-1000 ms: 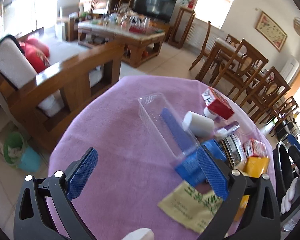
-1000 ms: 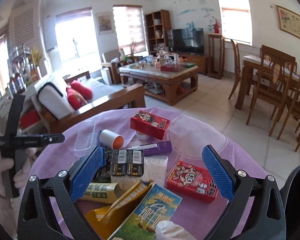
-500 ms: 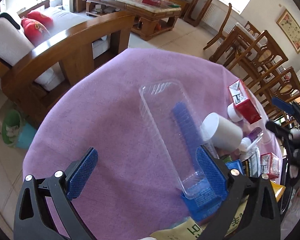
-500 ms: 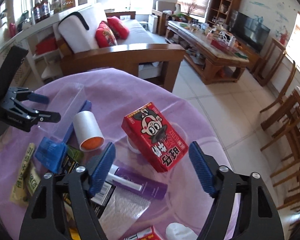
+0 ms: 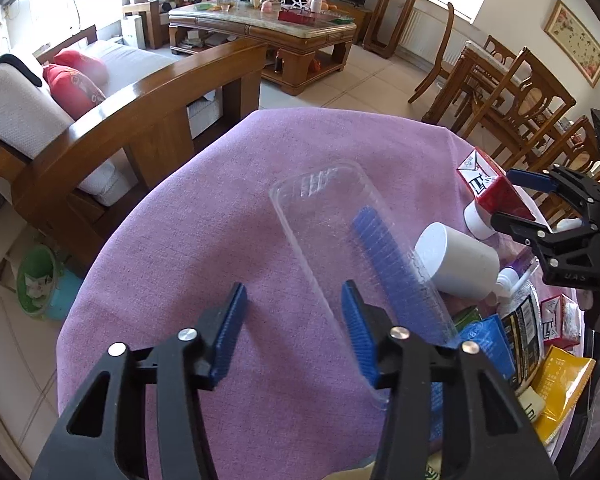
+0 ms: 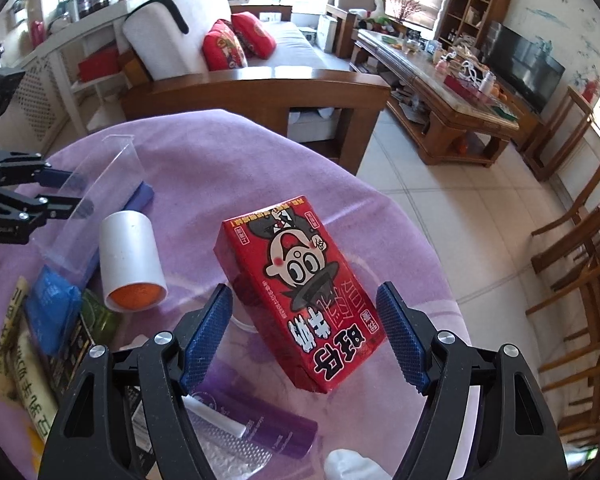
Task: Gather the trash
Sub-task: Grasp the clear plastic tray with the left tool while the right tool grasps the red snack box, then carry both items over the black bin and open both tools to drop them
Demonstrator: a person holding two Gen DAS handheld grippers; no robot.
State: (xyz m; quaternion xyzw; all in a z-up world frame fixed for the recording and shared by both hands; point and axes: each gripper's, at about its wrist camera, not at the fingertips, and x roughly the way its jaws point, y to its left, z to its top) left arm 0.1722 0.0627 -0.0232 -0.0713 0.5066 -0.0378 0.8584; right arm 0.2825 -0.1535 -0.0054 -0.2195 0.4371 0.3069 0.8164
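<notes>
My right gripper has dropped in on the red milk carton and now brackets it, jaws spread wide with one pad on each side, neither touching yet as far as I can see. Half a second ago the carton sat further ahead of the fingers, so that's the big change: I'm lined up for a squeeze. The carton is tilted, propped up on something white underneath, near the far right side of the purple tablecloth.

My left gripper has narrowed a good bit from a second ago but is still parted, and its right pad now sits along the near left wall of the clear plastic tray, so it looks like I'm going for that wall. No contact I'd swear to.

Around those two: a white tube with an orange end lies between carton and tray, a blue strip shows through the tray, a purple tube sits just under my right fingers, and a pile of wrappers and packets is at the near edge.

So two pieces of trash are about to be grabbed at once, nothing lifted yet. That tray is flimsy and may flex or skid.
</notes>
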